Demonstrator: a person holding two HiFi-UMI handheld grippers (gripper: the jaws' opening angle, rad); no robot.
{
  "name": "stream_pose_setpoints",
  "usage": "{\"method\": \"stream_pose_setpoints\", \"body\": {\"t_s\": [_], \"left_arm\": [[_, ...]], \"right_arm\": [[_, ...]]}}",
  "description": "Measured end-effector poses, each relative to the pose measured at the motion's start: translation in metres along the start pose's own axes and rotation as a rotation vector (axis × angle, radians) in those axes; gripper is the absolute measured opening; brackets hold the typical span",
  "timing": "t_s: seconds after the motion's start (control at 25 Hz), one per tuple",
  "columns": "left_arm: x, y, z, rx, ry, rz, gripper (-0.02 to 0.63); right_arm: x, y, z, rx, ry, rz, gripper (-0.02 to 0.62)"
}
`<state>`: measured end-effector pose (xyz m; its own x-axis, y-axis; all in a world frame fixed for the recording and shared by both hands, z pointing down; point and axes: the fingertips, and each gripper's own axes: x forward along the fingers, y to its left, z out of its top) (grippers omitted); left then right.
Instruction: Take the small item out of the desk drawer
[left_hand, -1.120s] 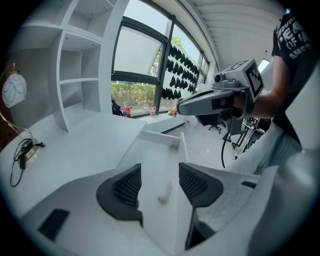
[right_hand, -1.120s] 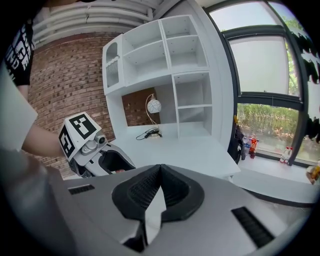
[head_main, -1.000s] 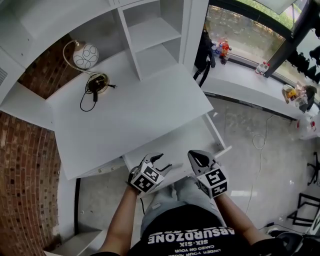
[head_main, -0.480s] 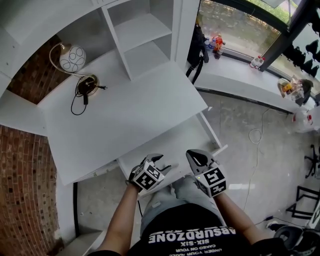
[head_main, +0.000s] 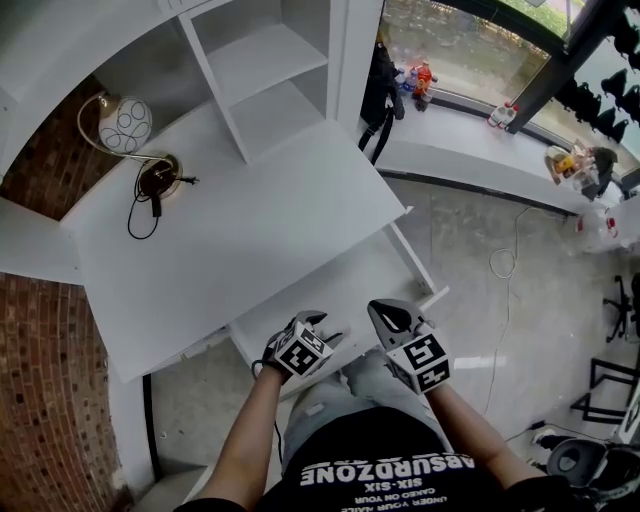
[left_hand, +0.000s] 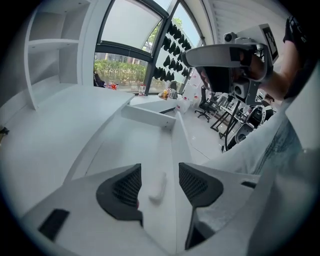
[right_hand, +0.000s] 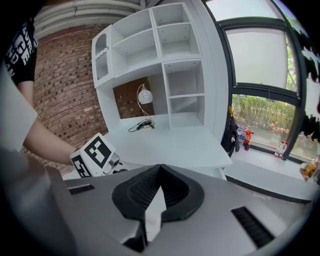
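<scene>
Item (left_hand: 156, 189), small, white, stick-shaped: lies on the floor of the open drawer (left_hand: 127, 145), just ahead of the left tongs (left_hand: 160, 173) and between their spread jaws, apparently lined up for a pinch. Right tongs (right_hand: 159, 171): pressed together, empty, held just right of the left ones, seemingly spare. Desk (head_main: 250, 230): beyond both.

The right gripper (right_hand: 159, 171) has its black ribbed jaws together at the tips; a white wedge shows in the gap below them, and what it is cannot be told. At 9 o'clock sits the left gripper (right_hand: 96, 155) with its marker cube, on a bare forearm (right_hand: 44, 144). Toward 12 o'clock lies a white desk (right_hand: 175, 144) with a shelf unit (right_hand: 165, 55) and a round lamp (right_hand: 145, 95). The brick wall (right_hand: 65, 85) is at 10 o'clock and the window (right_hand: 267, 75) at 2.
</scene>
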<state>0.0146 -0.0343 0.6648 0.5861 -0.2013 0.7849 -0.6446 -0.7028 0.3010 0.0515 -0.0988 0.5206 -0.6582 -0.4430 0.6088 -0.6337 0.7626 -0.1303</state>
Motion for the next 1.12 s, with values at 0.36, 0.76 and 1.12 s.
{"method": "stream_pose_setpoints", "body": {"t_s": [0.36, 0.76, 1.12], "left_arm": [[0.031, 0.003, -0.017, 0.006, 0.055, -0.03, 0.219], [0.058, 0.003, -0.033, 0.01, 0.118, -0.055, 0.219], [0.075, 0.006, -0.049, -0.001, 0.15, -0.067, 0.219]], "right_arm": [[0.001, -0.002, -0.006, -0.009, 0.026, -0.03, -0.002], [-0.008, 0.0, -0.023, 0.031, 0.041, -0.061, -0.002], [-0.008, 0.003, -0.034, 0.064, 0.057, -0.092, -0.002]]}}
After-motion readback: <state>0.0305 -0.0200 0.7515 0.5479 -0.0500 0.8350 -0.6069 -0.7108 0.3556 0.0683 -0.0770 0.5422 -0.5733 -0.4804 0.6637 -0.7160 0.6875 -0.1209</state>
